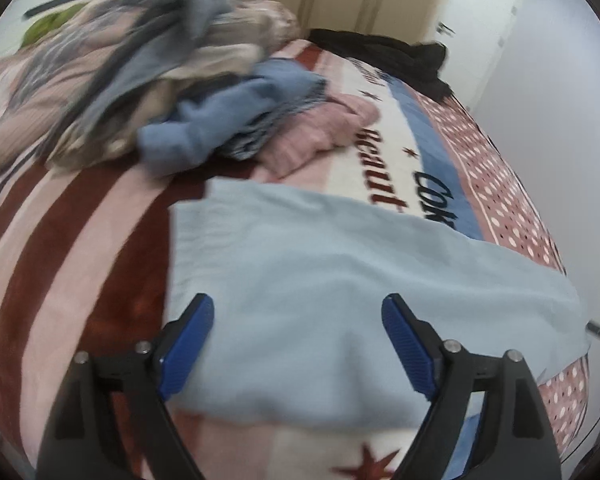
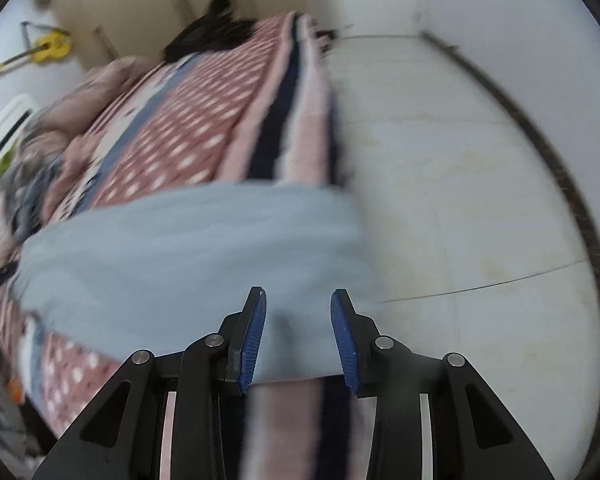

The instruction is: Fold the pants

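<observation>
Across the near edge of the bed [image 1: 72,248], which is covered by a pink, red and blue patterned fleece blanket, lie the pale blue soft-cloth pants [image 1: 320,300], spread flat with one end draped over the bed's side toward the white tiled floor [image 2: 460,200]. Left claw [image 1: 298,312] hovers above the near part of the cloth with its blue-padded jaws spread wide, holding nothing. Right claw [image 2: 298,300] sits at the overhanging end, jaws parted on either side of the fabric without pinching it. The pants look light, limp and a little clingy against the fleece, so they should drag and not slide; taking them by a hem or waistband corner at each end seems best. Farther up the bed sits a jumbled heap of grey, blue and pink clothes [image 1: 172,92], and a black garment [image 1: 388,56] lies at the far edge.
</observation>
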### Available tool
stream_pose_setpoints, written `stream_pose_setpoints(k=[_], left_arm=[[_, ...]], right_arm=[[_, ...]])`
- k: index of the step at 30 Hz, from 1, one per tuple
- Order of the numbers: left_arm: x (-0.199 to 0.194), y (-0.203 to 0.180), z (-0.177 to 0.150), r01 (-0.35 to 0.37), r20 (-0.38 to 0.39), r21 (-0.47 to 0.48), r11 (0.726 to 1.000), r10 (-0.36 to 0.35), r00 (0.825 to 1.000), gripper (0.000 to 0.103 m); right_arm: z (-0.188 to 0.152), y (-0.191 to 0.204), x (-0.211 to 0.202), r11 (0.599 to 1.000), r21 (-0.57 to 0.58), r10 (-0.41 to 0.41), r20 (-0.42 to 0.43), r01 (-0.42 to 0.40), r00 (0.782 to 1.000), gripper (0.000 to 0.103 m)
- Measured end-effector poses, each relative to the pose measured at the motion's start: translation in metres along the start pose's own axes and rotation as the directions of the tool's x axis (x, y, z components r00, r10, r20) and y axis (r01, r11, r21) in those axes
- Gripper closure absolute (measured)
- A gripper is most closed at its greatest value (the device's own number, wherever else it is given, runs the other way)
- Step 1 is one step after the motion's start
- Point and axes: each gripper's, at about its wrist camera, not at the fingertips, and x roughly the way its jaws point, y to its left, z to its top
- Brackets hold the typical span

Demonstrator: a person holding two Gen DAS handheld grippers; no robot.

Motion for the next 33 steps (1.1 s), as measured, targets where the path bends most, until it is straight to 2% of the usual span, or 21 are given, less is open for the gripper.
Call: stream_pose_setpoints(k=[4, 7, 9, 10, 13, 14, 16, 17, 19, 21, 23, 24, 27, 30, 33], left_arm=[[-0.015, 0.041, -0.019, -0.032, -0.001, -0.123, 0.992, 0.032, 0.999, 0.018], [-0.019, 0.068, -0.033, -0.014, -0.012, -0.204, 0.979, 0.012, 1.000, 0.018], [-0.014, 0.077, -0.039, 0.026, -0.023, -0.253, 0.967, -0.033, 0.999, 0.018], [-0.009, 0.080, -0.042, 0.069, -0.028, -0.278, 0.958, -0.080, 0.996, 0.018], [-0.001, 0.079, -0.044, 0.145, -0.004, -0.312, 0.939, -0.153, 0.988, 0.018], [0.000, 0.079, -0.044, 0.171, 0.005, -0.327, 0.929, -0.179, 0.984, 0.018], [0.006, 0.074, -0.039, 0.254, 0.025, -0.359, 0.898, -0.263, 0.964, 0.025], [0.011, 0.070, -0.036, 0.272, 0.031, -0.367, 0.889, -0.281, 0.959, 0.025], [0.018, 0.071, -0.033, 0.259, 0.036, -0.397, 0.881, -0.267, 0.963, 0.027], [0.022, 0.073, -0.030, 0.243, 0.058, -0.437, 0.866, -0.242, 0.969, 0.041], [0.022, 0.076, -0.030, 0.233, 0.062, -0.451, 0.862, -0.230, 0.971, 0.070], [0.023, 0.077, -0.030, 0.236, 0.060, -0.455, 0.859, -0.235, 0.970, 0.077], [0.017, 0.079, -0.031, 0.225, 0.075, -0.435, 0.872, -0.214, 0.974, 0.086], [0.006, 0.084, -0.030, 0.185, 0.102, -0.399, 0.898, -0.157, 0.982, 0.087], [-0.006, 0.097, -0.025, 0.185, 0.124, -0.383, 0.905, -0.148, 0.981, 0.087]], right_arm=[[0.009, 0.008, 0.024, 0.999, 0.014, -0.049, 0.047, 0.048, 0.998, 0.068], [0.015, 0.015, 0.028, 0.997, 0.021, -0.077, 0.082, 0.076, 0.994, 0.065], [0.013, 0.026, 0.024, 0.998, 0.017, -0.057, 0.106, 0.055, 0.993, 0.065], [0.011, 0.034, 0.023, 0.999, 0.013, -0.048, 0.114, 0.047, 0.992, 0.065], [0.005, 0.053, 0.013, 1.000, -0.009, -0.011, 0.141, 0.013, 0.990, 0.065], [0.001, 0.061, 0.009, 1.000, -0.014, 0.007, 0.149, -0.005, 0.989, 0.065], [-0.003, 0.072, 0.001, 0.999, -0.022, 0.028, 0.159, -0.025, 0.987, 0.065], [-0.004, 0.078, -0.003, 0.999, -0.026, 0.036, 0.166, -0.032, 0.985, 0.065], [-0.007, 0.087, -0.012, 0.998, -0.033, 0.051, 0.180, -0.046, 0.982, 0.065], [-0.008, 0.095, -0.022, 0.998, -0.042, 0.064, 0.196, -0.057, 0.978, 0.065], [-0.008, 0.104, -0.032, 0.997, -0.058, 0.061, 0.213, -0.050, 0.975, 0.065], [-0.008, 0.107, -0.037, 0.997, -0.069, 0.059, 0.220, -0.045, 0.974, 0.065], [-0.012, 0.120, -0.050, 0.996, -0.085, 0.051, 0.235, -0.032, 0.971, 0.065], [-0.018, 0.131, -0.059, 0.996, -0.084, 0.057, 0.244, -0.037, 0.968, 0.065], [-0.025, 0.144, -0.071, 0.994, -0.098, 0.073, 0.256, -0.050, 0.964, 0.065]])
